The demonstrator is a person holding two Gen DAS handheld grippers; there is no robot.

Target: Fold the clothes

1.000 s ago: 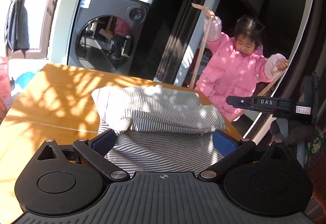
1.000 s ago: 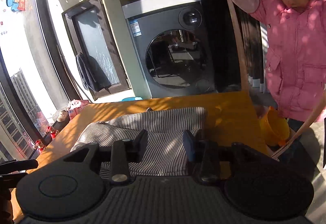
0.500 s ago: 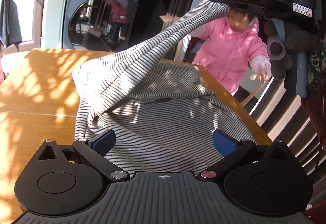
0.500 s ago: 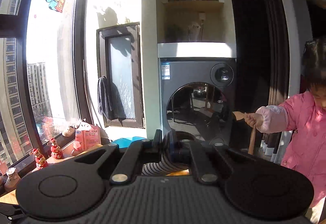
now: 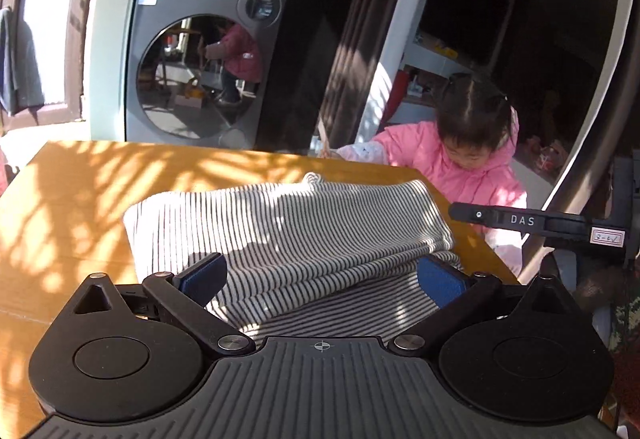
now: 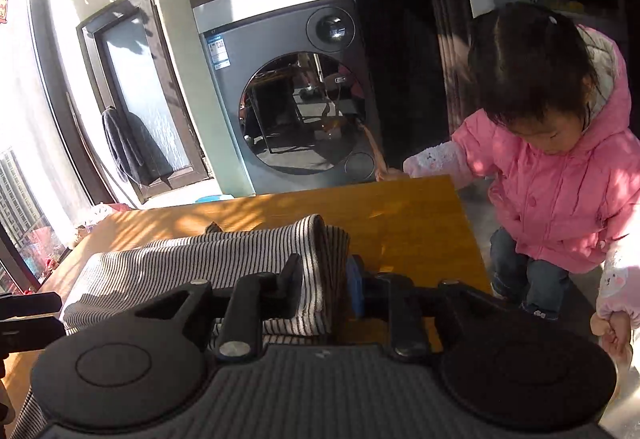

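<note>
A grey-and-white striped garment (image 5: 300, 223) lies folded on the wooden table (image 5: 80, 207). My left gripper (image 5: 320, 271) hovers just over its near edge, blue pads wide apart and open, gripping nothing. My right gripper (image 6: 324, 279) is low at the garment's right edge (image 6: 180, 259). Its jaws are opening, and an upright fold of the striped cloth still stands between them. From the left wrist view, the right gripper (image 5: 456, 211) reaches in from the right, its tip beside the top folded layer.
A child in a pink jacket (image 6: 560, 179) crouches at the table's far right corner (image 6: 452, 183) and holds a thin wooden stick. Behind the table stand a grey washing machine (image 5: 208, 51) and dark curtains. Bare wood (image 6: 420, 215) lies right of the garment.
Half a second ago the right gripper held a striped layer high in the air. It has come down, the layer now lies folded over the garment, and the jaws have parted. The left gripper stayed open.
</note>
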